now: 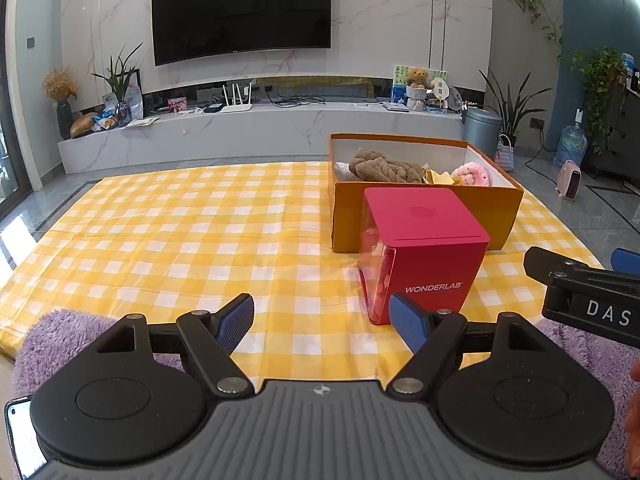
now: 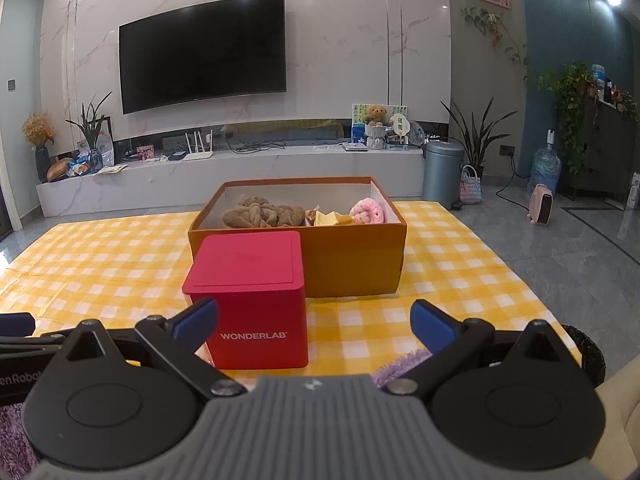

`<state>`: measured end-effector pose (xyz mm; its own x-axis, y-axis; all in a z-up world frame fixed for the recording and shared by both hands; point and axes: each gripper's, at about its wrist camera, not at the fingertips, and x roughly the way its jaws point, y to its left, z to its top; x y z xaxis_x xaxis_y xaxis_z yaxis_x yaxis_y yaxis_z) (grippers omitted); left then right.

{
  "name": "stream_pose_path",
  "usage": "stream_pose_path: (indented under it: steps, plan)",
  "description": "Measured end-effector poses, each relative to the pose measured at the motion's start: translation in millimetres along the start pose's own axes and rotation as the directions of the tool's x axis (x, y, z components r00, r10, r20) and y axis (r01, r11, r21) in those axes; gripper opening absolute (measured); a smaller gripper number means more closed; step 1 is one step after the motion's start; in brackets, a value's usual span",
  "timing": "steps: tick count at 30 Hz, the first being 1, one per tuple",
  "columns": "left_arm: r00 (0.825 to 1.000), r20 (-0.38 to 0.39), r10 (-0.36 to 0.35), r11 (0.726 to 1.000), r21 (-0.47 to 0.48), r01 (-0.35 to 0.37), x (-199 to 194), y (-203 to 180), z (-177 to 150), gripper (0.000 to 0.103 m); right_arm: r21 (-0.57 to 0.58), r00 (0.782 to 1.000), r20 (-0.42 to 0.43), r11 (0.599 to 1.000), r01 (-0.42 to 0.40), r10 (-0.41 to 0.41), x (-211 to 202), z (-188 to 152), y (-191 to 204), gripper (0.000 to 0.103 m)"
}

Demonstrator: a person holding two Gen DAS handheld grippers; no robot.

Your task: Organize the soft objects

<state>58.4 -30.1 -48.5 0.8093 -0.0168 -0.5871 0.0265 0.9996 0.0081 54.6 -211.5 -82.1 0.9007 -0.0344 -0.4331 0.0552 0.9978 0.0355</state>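
An open orange cardboard box (image 1: 420, 216) (image 2: 352, 264) stands on the yellow checked cloth (image 1: 180, 240) (image 2: 100, 264). Inside lie a brown plush toy (image 1: 384, 168) (image 2: 262, 212), a yellow soft item (image 1: 440, 178) (image 2: 330, 219) and a pink knitted piece (image 1: 474, 174) (image 2: 368, 212). A red WONDERLAB cube box (image 1: 424, 248) (image 2: 256, 300) sits in front of it. My left gripper (image 1: 322, 322) is open and holds nothing, near the table's front edge, left of the cube. My right gripper (image 2: 314, 322) is open too, with nothing in it, just before the cube. A purple fluffy fabric (image 1: 60, 340) (image 2: 400, 366) lies under both grippers.
Beyond the table stand a white TV console (image 1: 240, 132) and a wall television (image 1: 240, 12). A grey bin (image 2: 442, 174), a water bottle (image 2: 544, 168) and a pink heater (image 2: 540, 204) are on the floor at right. A phone (image 1: 20, 440) shows at the lower left.
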Motion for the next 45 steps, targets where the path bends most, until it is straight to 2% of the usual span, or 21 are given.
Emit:
stream_pose_path:
  steps: [45]
  plan:
    - [1.0,0.004,-0.001,1.0,0.009,0.001,-0.5,3.6,-2.1,0.09,0.011,1.0,-0.012,1.0,-0.002,0.002,2.0,-2.1,-0.7,0.1]
